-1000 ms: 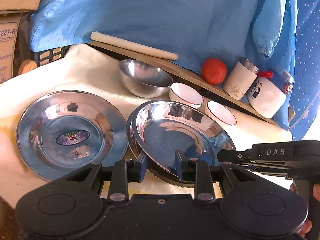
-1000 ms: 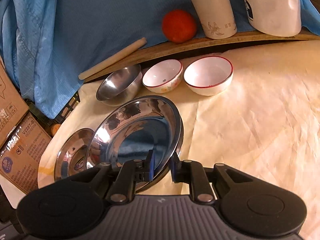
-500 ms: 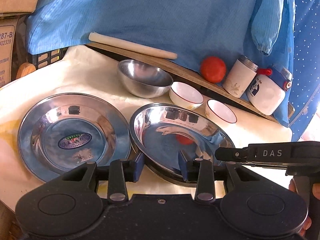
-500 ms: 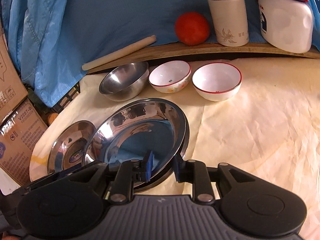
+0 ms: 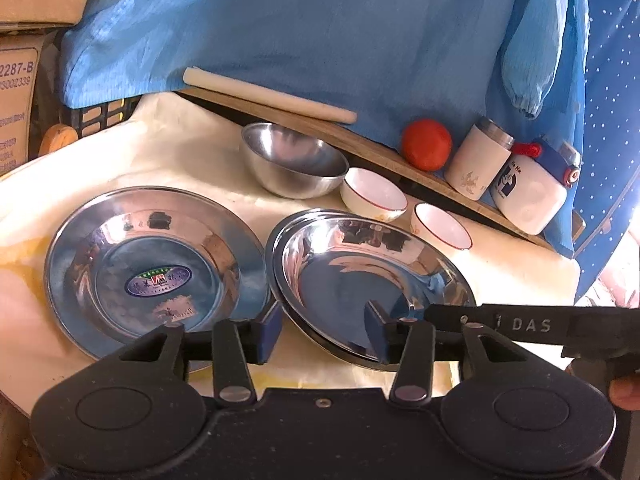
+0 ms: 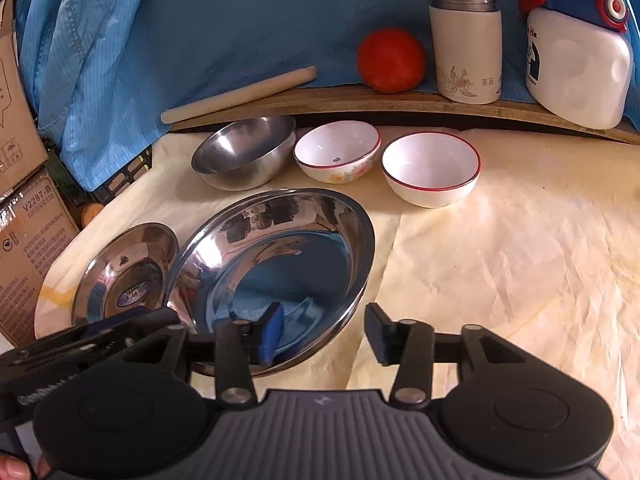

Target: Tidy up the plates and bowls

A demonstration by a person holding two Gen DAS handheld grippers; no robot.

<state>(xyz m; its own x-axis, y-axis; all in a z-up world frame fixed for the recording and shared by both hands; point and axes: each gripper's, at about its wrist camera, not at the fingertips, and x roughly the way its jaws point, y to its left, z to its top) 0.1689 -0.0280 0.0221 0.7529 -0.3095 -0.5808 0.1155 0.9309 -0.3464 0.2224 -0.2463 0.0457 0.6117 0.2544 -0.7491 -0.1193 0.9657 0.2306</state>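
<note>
- Cream cloth (image 6: 500, 264) covers my work surface, with blue fabric (image 5: 320, 32) hanging behind it.
- From my right camera, the stacked steel plates (image 6: 280, 256) lie at about 11 o'clock of my right gripper (image 6: 326, 334); its jaws stand wide, holding nothing, the left pad over the stack's near rim and the right pad over bare cloth.
- From my left camera, that stack (image 5: 372, 276) sits at 12 to 1 o'clock of my left gripper (image 5: 326, 330), also wide and empty; the near rim lies between its pads.
- I count two plates in the stack, judging by the doubled rim, plus one labelled plate (image 5: 154, 272) just beside it at 10 o'clock: three plates.
- Bowls at 12 o'clock, in a row: one steel bowl (image 6: 244, 156) and two white red-rimmed bowls (image 6: 338, 150) (image 6: 430, 168).
- On the wooden board (image 6: 360, 98) behind: one rolling pin (image 6: 240, 94), one tomato (image 6: 390, 60), one cream flask (image 6: 466, 46), one white bottle (image 6: 576, 68).
- Cardboard boxes (image 5: 16, 96) stand at 9 o'clock.
</note>
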